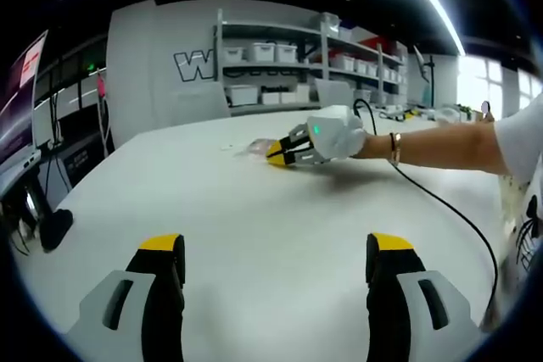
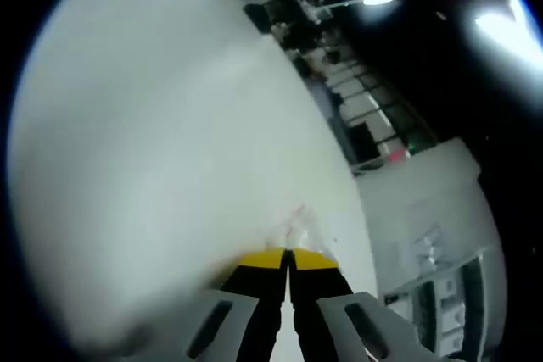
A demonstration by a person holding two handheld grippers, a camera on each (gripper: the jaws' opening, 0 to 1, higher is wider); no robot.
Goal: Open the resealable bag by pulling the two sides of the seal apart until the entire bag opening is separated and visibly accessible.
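A broad white worktop (image 1: 254, 226) is spreading across the middle and bottom of the left gripper view, and it is filling the left half of the right gripper view. Shelving (image 1: 297, 61) loaded with white bins is standing at the upper centre of the left gripper view. A person's forearm (image 1: 441, 148), wearing a bracelet, is reaching in from the right edge. A black cable (image 1: 441, 205) is trailing across the lower right. The left tool (image 1: 276, 264) is hovering at the bottom centre, jaws spread wide and gripping nothing. The right tool (image 1: 277, 154), (image 2: 287, 260) is pinching its jaws together on the edge of the clear resealable bag (image 1: 254, 149), (image 2: 293, 225), which is lying on the worktop at centre frame.
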